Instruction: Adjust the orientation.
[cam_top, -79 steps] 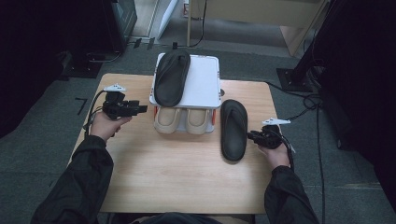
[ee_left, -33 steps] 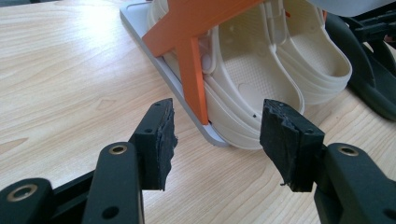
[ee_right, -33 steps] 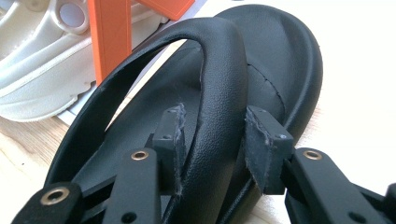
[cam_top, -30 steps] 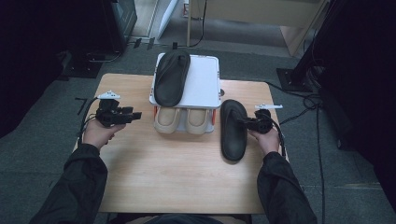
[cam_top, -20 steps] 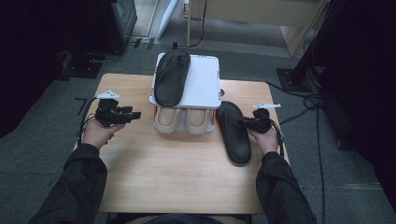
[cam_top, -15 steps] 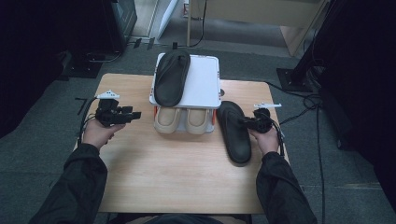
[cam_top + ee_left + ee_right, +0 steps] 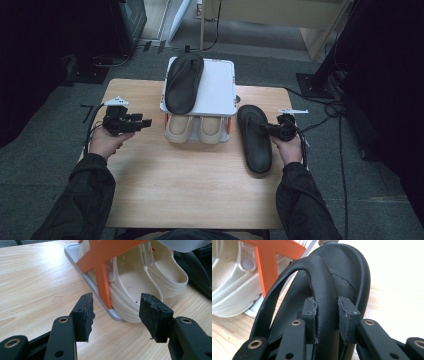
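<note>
Two black flip-flops are counted: one (image 7: 184, 82) lies on the top of the white rack (image 7: 220, 90), the other (image 7: 254, 137) rests on the desk (image 7: 190, 185) right of the rack, its strap clamped by the right gripper (image 7: 272, 131), whose jaws have just been closing. Two beige clogs (image 7: 195, 129) are half hidden under the rack's top. The left gripper (image 7: 146, 122) is held apart, empty.

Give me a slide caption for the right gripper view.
Right gripper shut on the black sandal's strap, cream clogs beside it.
</note>
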A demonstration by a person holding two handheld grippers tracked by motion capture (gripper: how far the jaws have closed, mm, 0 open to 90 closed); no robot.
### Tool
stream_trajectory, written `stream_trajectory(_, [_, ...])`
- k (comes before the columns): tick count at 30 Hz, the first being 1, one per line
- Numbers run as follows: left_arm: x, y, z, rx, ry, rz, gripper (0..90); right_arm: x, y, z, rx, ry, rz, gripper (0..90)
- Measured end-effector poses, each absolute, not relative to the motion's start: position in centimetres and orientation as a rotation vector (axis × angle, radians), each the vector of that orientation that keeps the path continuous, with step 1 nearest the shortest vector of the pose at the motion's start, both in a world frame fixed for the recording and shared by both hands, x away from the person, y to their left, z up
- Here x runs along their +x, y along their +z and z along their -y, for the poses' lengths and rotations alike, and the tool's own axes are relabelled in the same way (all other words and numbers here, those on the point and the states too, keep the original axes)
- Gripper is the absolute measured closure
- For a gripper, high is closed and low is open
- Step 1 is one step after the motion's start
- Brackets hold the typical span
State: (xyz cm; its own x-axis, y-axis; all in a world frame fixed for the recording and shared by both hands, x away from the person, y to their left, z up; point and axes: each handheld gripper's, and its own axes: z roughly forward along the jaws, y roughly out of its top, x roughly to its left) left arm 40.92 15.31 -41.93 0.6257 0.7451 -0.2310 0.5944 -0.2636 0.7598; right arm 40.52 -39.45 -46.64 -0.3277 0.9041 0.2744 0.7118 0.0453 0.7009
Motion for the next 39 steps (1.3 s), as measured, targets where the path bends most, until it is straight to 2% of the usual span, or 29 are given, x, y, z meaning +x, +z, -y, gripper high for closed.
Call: stream_trajectory(39, [41.1, -42.0, -14.5, 1.976, 0.19, -1.008, 45.4, 41.3, -40.0, 38.5, 1.737, 1.203, -2.029, 69.6])
